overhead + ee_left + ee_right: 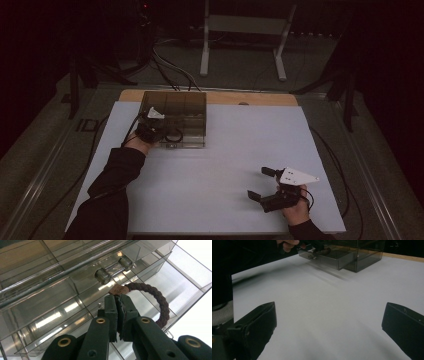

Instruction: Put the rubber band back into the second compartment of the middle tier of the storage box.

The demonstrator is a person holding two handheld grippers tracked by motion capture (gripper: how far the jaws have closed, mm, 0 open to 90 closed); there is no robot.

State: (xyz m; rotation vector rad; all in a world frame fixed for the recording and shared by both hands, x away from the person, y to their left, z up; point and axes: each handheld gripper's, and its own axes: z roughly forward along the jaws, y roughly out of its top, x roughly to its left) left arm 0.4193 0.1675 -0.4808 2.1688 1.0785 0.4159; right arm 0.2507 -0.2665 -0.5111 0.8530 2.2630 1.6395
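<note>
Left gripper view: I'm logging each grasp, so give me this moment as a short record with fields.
held item: dark braided ring with a small brown tag
left gripper: jaws shut on the ring next to the tag
container: clear plastic organizer box, drawer pulled out
ring position: over the open drawer
right gripper: jaws open, holding nothing, above the white table surface
gap between grippers: wide, left at the box, right near the table's front edge

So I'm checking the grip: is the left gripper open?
No, in the left gripper view the left gripper has its jaws pressed together on the brown hair tie.
</note>
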